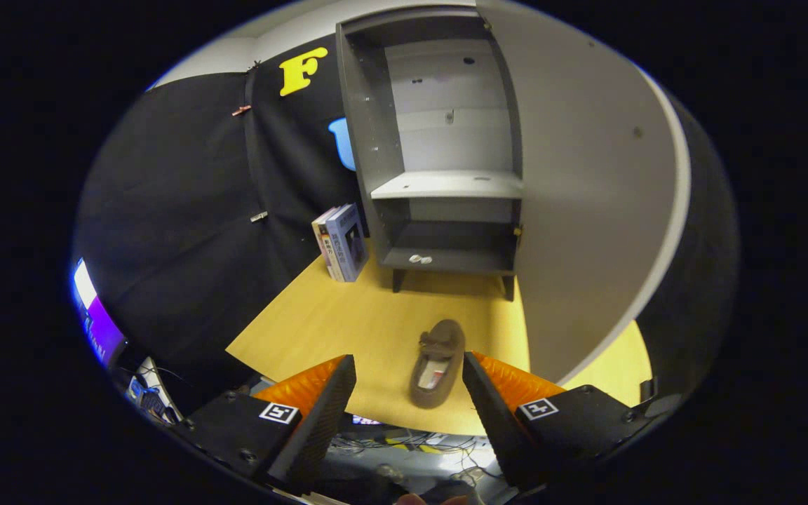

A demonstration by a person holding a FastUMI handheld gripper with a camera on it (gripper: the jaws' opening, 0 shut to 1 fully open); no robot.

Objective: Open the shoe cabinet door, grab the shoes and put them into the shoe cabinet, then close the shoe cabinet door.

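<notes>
Gripper view: tongs (409, 393) spread wide, holding nothing; brown shoe (438, 365) lies between them on the counter (320, 322). Cabinet (446, 151) beyond stands with its door (586, 196) open.

Shoe cabinet (446, 161): smooth matt panels, laminate-like board; open door (586, 196) of the same flat finish, with a paler edge band. Shoe (438, 365): soft, suede-like cloth upper, matt, with a lighter lining inside. Worktop (348, 315): smooth wood-look surface, faint sheen. Books (342, 242): paper, slightly glossy covers. Tongs (409, 400): fingers (327, 400) spread apart, inner faces finely ribbed (material cannot be told).
</notes>
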